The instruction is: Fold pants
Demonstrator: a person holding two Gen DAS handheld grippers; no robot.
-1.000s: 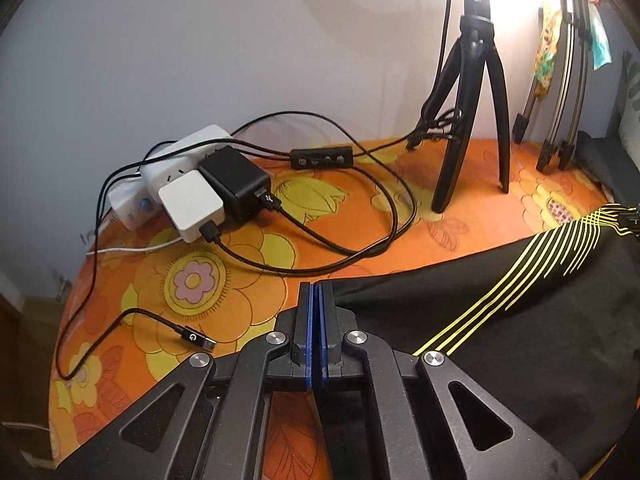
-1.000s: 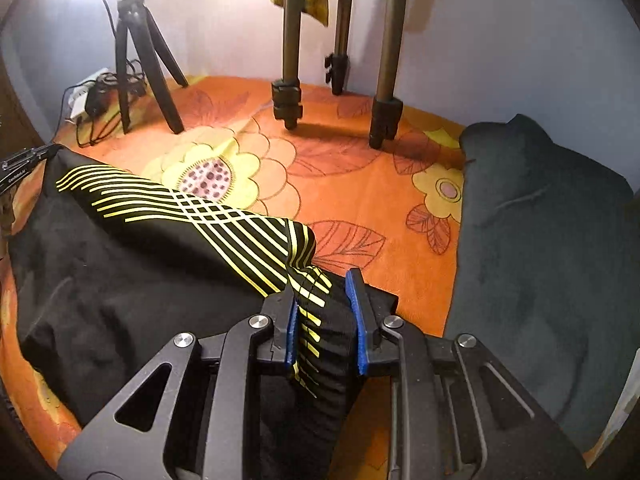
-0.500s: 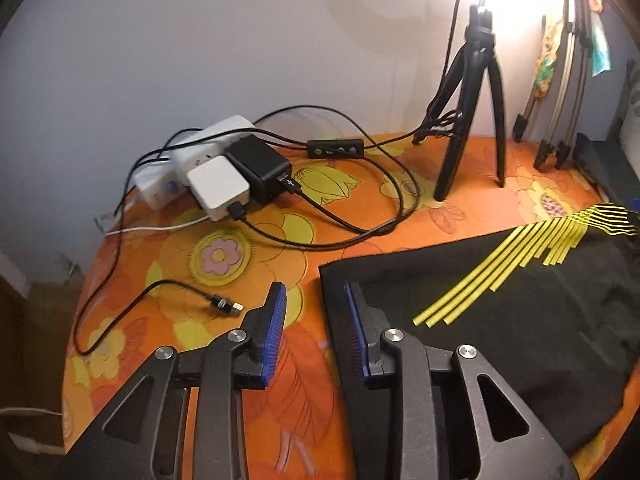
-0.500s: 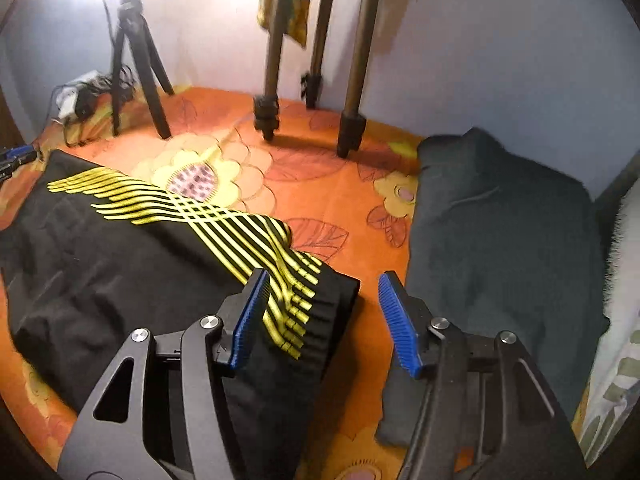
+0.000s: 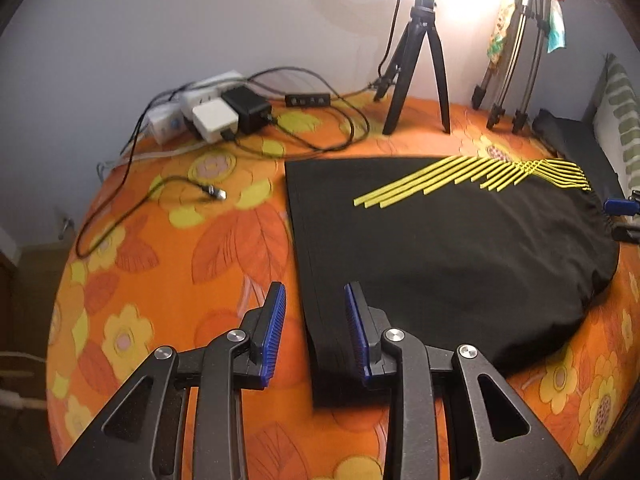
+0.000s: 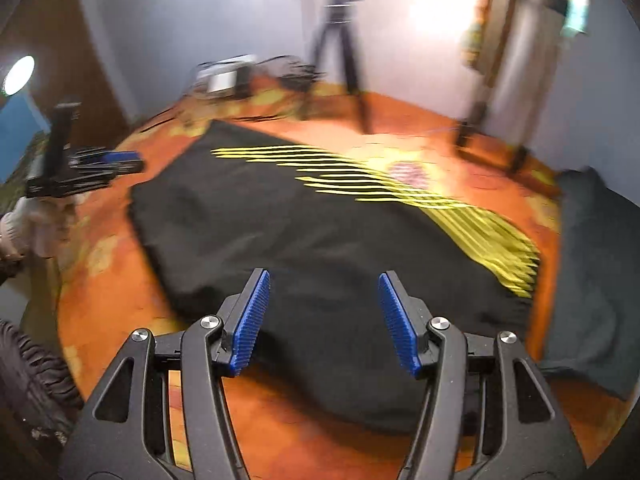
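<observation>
Black pants [image 5: 440,248] with yellow stripes lie folded flat on the orange flowered sheet [image 5: 160,264]. My left gripper [image 5: 314,292] is open above the pants' near left edge, and the cloth lies below the gap without touching the pads. It also shows at the left of the right wrist view, as the left gripper [image 6: 100,162] held by a gloved hand [image 6: 28,228]. My right gripper [image 6: 324,280] is open wide over the pants [image 6: 320,220] near their front edge, holding nothing. The blue tip of the right gripper [image 5: 620,206] shows beside the waistband.
A power strip with adapters [image 5: 216,112] and loose cables lies at the back left, with a cable end [image 5: 216,194] near the pants. A small tripod [image 5: 420,64] and taller tripod legs [image 5: 508,92] stand at the back. A dark grey cloth [image 6: 596,272] lies to the right.
Both grippers were shut on the pants' cloth a second ago. They have let go, opened and drawn back, and the pants now lie spread flat.
</observation>
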